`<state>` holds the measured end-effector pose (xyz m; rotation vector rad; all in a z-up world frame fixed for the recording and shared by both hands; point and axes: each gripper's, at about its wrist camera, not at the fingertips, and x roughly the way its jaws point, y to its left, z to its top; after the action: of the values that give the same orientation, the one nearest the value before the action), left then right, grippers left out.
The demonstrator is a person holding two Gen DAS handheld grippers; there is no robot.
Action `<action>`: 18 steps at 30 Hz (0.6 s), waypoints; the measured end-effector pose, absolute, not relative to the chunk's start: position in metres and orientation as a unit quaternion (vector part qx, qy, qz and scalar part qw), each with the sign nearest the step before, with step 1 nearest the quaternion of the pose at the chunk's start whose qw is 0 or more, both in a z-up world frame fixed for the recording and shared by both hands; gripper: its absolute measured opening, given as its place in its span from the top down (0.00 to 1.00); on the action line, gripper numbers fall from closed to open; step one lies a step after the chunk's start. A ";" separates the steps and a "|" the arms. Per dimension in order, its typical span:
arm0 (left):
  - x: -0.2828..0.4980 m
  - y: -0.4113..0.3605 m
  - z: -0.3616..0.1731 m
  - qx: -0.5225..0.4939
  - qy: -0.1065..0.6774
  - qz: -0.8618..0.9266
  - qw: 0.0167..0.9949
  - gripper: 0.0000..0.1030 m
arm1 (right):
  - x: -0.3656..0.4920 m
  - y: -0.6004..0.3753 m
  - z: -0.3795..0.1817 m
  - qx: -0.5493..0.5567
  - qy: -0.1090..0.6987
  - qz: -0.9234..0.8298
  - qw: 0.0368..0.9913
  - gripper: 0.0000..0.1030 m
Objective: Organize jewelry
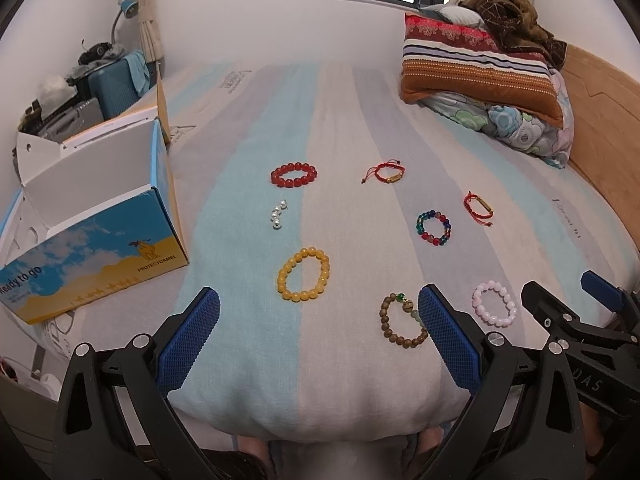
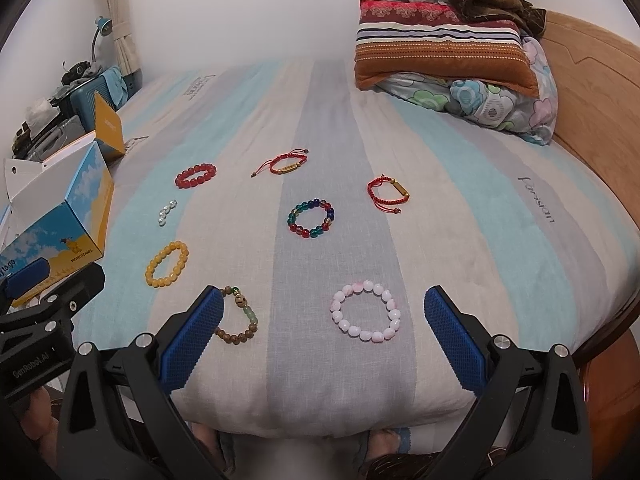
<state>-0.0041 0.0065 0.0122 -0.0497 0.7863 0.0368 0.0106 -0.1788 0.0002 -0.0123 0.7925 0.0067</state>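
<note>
Several bracelets lie spread on a striped bed. Left wrist view: yellow bead bracelet point(image 1: 303, 274), brown wooden bracelet point(image 1: 402, 319), pink bead bracelet point(image 1: 494, 305), multicolour bracelet point(image 1: 434, 227), red bead bracelet point(image 1: 294, 175), pearl beads point(image 1: 277, 214), two red cord bracelets point(image 1: 386, 174) point(image 1: 479, 207). My left gripper point(image 1: 318, 306) is open and empty just before the yellow one. My right gripper point(image 2: 324, 306) is open and empty, above the near bed edge, the pink bracelet point(image 2: 366, 311) between its fingers and the brown one point(image 2: 240, 316) by its left finger.
An open blue-and-yellow cardboard box point(image 1: 100, 216) stands at the bed's left edge. Stacked pillows point(image 1: 480, 64) and a brown blanket lie at the far right by a wooden headboard point(image 1: 600, 128). A suitcase and clutter stand beyond the box.
</note>
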 end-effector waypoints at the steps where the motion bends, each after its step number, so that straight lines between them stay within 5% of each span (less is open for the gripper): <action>1: -0.004 0.006 0.012 -0.024 0.384 0.017 0.923 0.05 | 0.011 -0.179 0.000 -0.006 0.386 0.004 0.922 0.06; 18: -0.002 0.002 0.013 -0.017 0.385 0.018 0.923 0.05 | 0.011 -0.177 0.000 -0.008 0.384 0.005 0.923 0.06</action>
<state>-0.0025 0.0022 0.0132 -0.0342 0.7895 0.0367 0.0109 -0.1772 0.0005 -0.0155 0.7878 0.0095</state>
